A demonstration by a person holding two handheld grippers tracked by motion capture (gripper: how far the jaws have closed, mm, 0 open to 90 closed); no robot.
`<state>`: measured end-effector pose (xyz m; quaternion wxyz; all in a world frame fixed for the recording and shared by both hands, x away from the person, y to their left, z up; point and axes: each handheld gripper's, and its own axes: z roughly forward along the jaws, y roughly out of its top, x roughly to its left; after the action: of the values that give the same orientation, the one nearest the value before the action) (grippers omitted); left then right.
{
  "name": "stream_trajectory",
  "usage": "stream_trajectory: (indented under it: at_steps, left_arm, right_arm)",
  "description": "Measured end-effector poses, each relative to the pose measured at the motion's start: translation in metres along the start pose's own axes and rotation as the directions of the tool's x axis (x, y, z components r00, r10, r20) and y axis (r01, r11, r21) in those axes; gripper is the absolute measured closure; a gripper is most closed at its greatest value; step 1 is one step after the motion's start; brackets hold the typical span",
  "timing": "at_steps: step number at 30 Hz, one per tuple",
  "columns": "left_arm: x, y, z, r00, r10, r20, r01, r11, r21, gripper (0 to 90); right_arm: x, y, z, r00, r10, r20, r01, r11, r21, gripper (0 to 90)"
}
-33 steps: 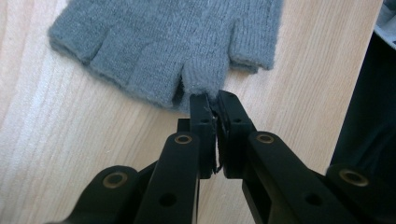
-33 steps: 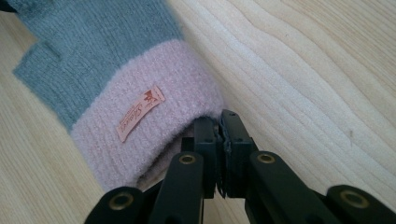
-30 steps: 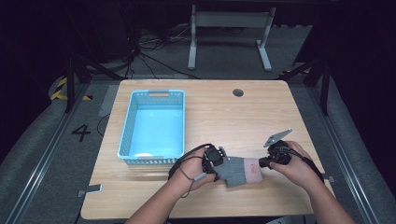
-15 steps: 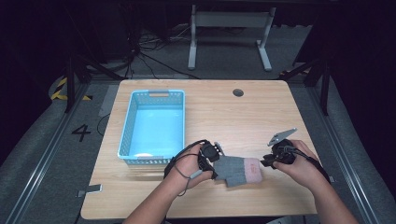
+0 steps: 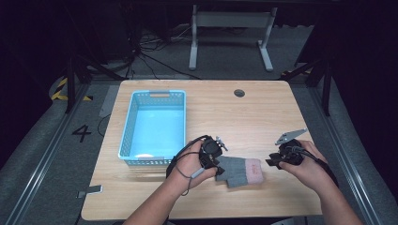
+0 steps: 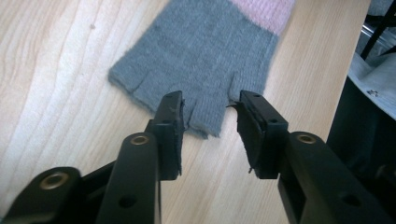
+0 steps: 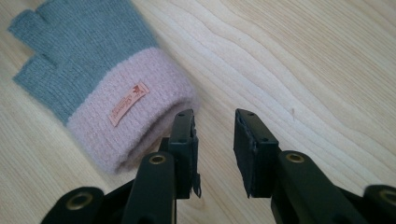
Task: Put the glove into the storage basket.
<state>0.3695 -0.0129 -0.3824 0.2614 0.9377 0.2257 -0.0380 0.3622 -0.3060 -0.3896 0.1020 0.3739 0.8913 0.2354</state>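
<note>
my left claw, jaws just opened, straddles the soft, light glove's finger edge unpinched; right claw parted beside its thick pink cuff, where i'd grip.

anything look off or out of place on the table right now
Nothing stands out. The grey glove with its pink cuff lies flat and whole on the table, between the left gripper and the right gripper, whose jaws have just been opening and hold nothing. The blue basket sits squarely, undamaged.
</note>
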Motion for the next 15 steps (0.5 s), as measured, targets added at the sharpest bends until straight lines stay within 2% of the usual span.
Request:
stream_trajectory:
  at_steps: [4,10,12,15]
  left_arm:
    - [0.001,0.003,0.001,0.9999,-0.012,-0.003,0.012,0.9993,-0.034,54.0]
    - [0.002,0.007,0.007,1.0,-0.004,-0.008,0.003,0.9976,-0.069,48.9]
    - [0.001,0.008,0.01,1.0,-0.008,-0.006,0.007,0.9971,-0.075,44.0]
    - [-0.001,0.012,0.021,0.9996,0.014,-0.025,-0.016,0.9972,-0.073,39.4]
  right_arm:
    - [-0.007,-0.004,-0.005,0.9993,0.036,-0.001,-0.036,0.999,-0.013,67.5]
    - [-0.012,-0.01,-0.008,0.9974,0.071,0.006,-0.071,0.997,-0.02,64.3]
    - [-0.014,-0.013,-0.01,0.9959,0.091,0.006,-0.09,0.995,-0.034,62.1]
    - [-0.016,-0.015,-0.012,0.9945,0.105,0.006,-0.104,0.994,-0.045,61.7]
